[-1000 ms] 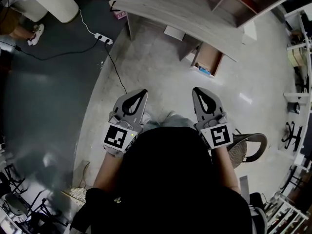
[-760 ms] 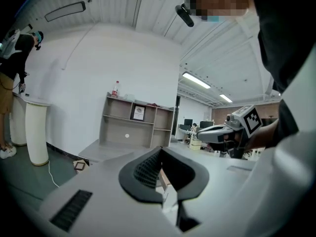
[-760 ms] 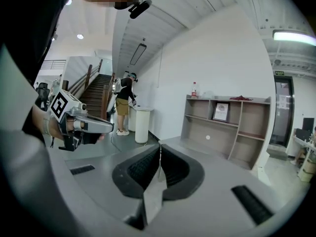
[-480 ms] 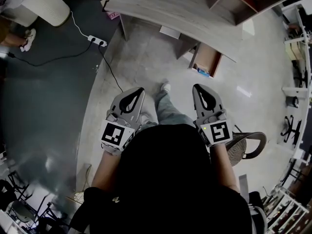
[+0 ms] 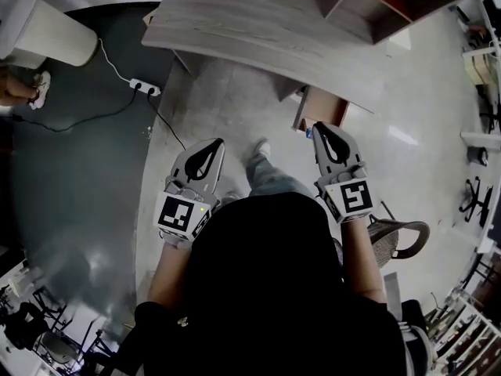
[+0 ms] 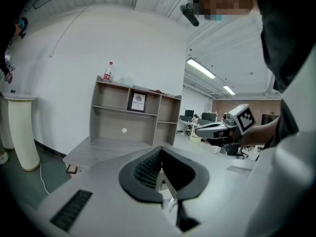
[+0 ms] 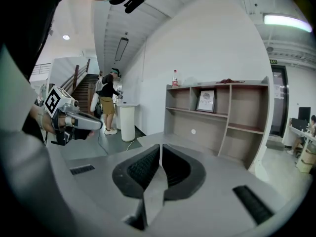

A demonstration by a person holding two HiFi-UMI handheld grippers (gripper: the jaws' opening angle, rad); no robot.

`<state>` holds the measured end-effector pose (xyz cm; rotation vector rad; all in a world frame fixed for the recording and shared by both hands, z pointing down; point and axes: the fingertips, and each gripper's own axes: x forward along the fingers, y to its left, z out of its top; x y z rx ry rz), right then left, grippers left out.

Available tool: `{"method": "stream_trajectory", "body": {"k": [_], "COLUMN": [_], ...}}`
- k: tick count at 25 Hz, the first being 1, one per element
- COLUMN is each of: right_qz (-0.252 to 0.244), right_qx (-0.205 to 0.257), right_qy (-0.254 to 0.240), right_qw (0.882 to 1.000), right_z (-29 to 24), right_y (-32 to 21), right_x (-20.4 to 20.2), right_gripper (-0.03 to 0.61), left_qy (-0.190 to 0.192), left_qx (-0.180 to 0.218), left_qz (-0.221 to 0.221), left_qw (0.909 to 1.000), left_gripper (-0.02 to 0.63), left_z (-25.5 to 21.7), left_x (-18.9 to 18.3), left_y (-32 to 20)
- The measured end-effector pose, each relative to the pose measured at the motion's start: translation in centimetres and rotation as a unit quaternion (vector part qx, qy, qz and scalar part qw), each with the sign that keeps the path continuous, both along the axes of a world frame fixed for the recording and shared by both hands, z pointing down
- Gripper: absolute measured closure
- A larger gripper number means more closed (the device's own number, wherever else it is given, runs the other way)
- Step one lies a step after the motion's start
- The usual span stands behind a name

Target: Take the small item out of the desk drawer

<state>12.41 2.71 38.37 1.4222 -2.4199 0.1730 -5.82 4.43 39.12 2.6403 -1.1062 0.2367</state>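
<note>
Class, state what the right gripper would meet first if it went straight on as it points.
Probably the desk, near its front edge; the open drawer sits lower. Nothing nearer shows, though depth is unclear.

Both forearms [image 5: 167, 276] reach forward, one on each side of the torso [image 5: 266, 288].

Left gripper [image 5: 216, 142]: points ahead, tip angled slightly inward. Jaws seem to meet at the tips, nothing between them.

Right gripper [image 5: 319, 126]: a little further forward. Jaws pressed together, empty.

Marker cubes [image 5: 178, 214] face up on both. The grippers are well apart.
</note>
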Motion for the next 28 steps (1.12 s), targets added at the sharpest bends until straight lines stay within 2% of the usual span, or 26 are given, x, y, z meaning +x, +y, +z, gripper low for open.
{"method": "stream_trajectory", "body": {"k": [5, 8, 11, 15, 22, 28], "right_qz": [0.014, 0.016, 0.014, 0.015, 0.030, 0.018], "right_qx": [-0.029, -0.058, -0.090, -0.129, -0.215, -0.283], "right_qy": [0.005, 0.017, 0.044, 0.070, 0.092, 0.122], "right_qw": [0.999, 0.998, 0.995, 0.989, 0.972, 0.951], "right_z": [3.0, 5.4, 8.1, 11.8, 18.7, 24.7], "right_y": [-4.7, -6.4, -7.3, -7.4, -6.1, -3.9], "right_x": [5.4, 7.9, 9.4, 10.4, 11.3, 11.8], "right_gripper": [0.575, 0.553, 0.518, 0.509, 0.483, 0.438], "left_qy": [-0.022, -0.034, -0.038, -0.045, -0.050, -0.062], "left_qx": [-0.003, -0.010, -0.020, -0.026, -0.043, -0.067], "left_qz": [0.017, 0.019, 0.020, 0.037, 0.071, 0.072], "left_qw": [0.9996, 0.9992, 0.9989, 0.9980, 0.9953, 0.9932], "left_gripper": [0.607, 0.607, 0.607, 0.607, 0.607, 0.607], "left_z": [0.1, 0.2, 0.4, 0.8, 1.5, 2.7], "left_x": [4.2, 5.9, 6.9, 7.7, 7.3, 6.4], "left_y": [-4.5, -6.2, -7.6, -8.9, -11.1, -11.7]}}
